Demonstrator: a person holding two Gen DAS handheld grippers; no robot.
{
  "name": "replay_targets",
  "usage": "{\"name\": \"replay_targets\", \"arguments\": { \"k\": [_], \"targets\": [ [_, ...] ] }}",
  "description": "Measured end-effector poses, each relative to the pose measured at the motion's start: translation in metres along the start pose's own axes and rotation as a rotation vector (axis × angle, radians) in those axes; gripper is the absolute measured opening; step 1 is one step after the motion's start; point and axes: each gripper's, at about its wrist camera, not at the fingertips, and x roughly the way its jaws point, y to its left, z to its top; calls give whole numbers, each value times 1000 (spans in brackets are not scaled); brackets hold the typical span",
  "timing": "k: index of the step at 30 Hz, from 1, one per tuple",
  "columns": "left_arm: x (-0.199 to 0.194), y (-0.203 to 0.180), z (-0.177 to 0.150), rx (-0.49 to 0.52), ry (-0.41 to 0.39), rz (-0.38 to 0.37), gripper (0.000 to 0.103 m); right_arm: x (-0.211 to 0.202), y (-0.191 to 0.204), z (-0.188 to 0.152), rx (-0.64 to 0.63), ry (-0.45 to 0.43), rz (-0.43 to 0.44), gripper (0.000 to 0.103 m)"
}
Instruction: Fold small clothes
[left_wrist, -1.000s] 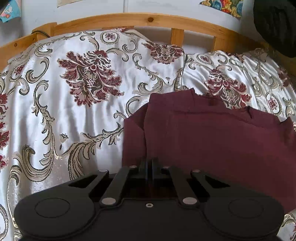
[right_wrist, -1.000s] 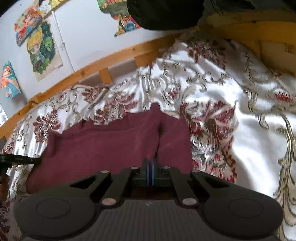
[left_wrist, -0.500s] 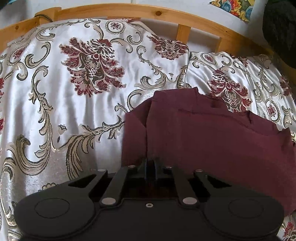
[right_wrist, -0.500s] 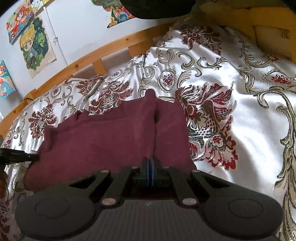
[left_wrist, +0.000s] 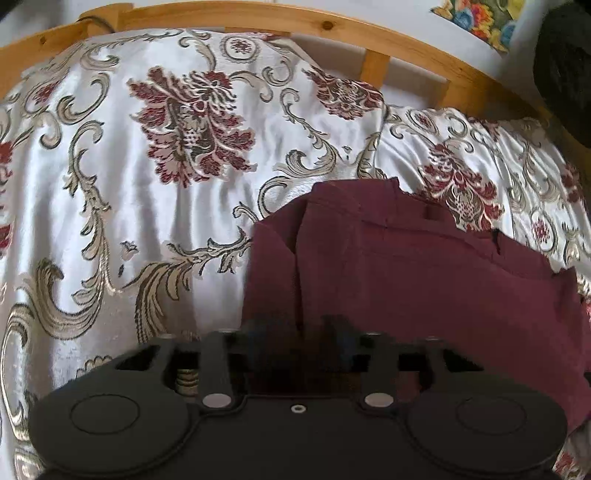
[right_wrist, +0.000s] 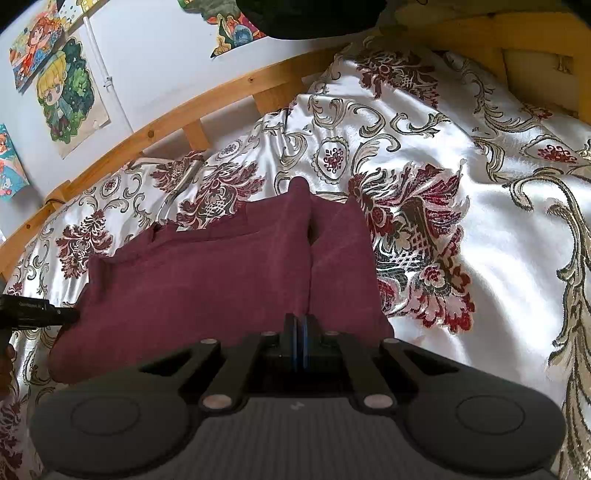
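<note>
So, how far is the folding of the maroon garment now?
Done: the maroon garment lies on the bedspread with a fold already made and layers stacked. In hand: the right gripper is shut at its near edge; the left gripper has just been opening, the cloth between its jaws. Left: releasing the right side and any further folds.

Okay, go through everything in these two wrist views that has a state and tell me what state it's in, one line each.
maroon garment: lying on the bedspread, partly folded, with a flap doubled over at one end.
left gripper: open, jaws have just been opening, blurred, with the garment's near edge between them.
right gripper: shut, pads pressed together at the garment's near edge; whether cloth is pinched cannot be told.
bedspread: spread over the bed, wrinkled.
</note>
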Motion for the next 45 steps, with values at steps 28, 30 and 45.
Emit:
{"name": "replay_targets", "arguments": {
  "k": [28,30,45],
  "targets": [
    [-17,22,-35,-18,-156,-72,102,-9,57,-5,-270,-108,-101,103],
    [-9,22,-33,-10,-136,-92,102,-4,69,-7,-289,-103,-100,103],
    [14,14,-34,77,-67,-48,102,42,151,-24,-588,-197,-82,103]
  ]
}}
